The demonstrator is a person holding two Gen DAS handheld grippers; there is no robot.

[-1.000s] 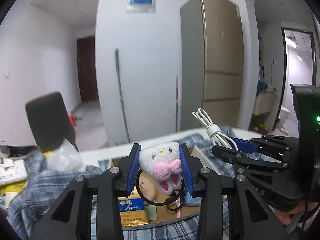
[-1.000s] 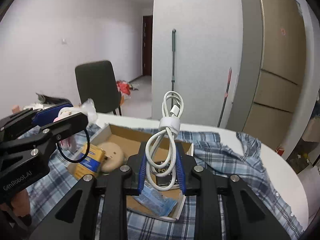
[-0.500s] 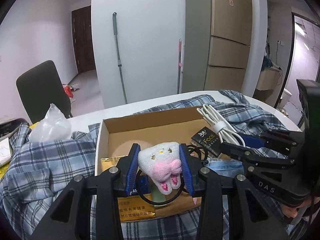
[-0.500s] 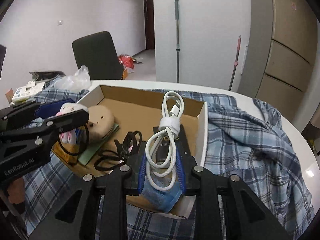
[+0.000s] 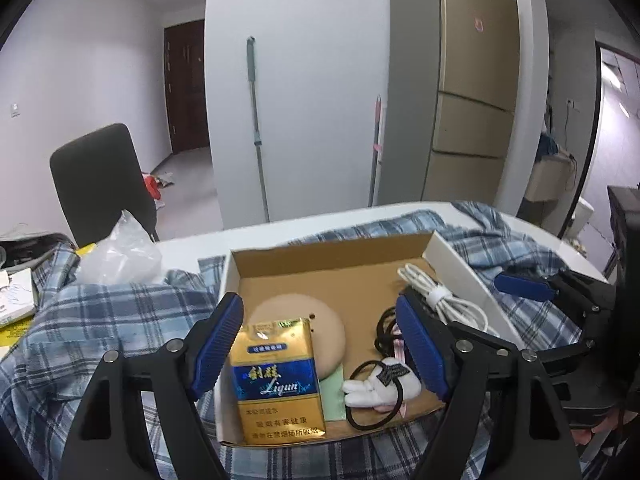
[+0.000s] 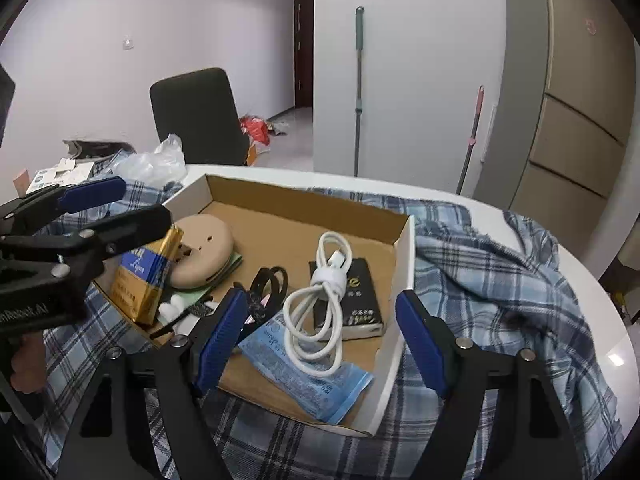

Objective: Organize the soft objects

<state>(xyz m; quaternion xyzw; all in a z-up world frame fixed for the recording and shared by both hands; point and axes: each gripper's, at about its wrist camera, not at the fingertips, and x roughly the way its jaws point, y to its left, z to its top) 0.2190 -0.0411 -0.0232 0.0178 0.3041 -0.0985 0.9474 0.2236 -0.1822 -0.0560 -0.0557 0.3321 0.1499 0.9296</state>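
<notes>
Left wrist view: left gripper (image 5: 320, 346), jaws wide apart and empty, frames a cardboard box (image 5: 328, 260) at centre.
Box, lower right: white plush toy (image 5: 382, 390) on a black hair tie (image 5: 370, 410), beside a gold cigarette pack (image 5: 278, 384).
Right wrist view: right gripper (image 6: 320, 340), jaws apart, empty.
Box, centre: coiled white cable (image 6: 320, 304) lying on a black packet (image 6: 354, 300).
Counter: draped in a plaid shirt (image 6: 492, 280).

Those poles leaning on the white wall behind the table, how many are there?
2. A green-handled pole leans against the wall's middle, and a pink-handled pole stands to its right, beside the tall cabinet. Others may be hidden out of view.
</notes>
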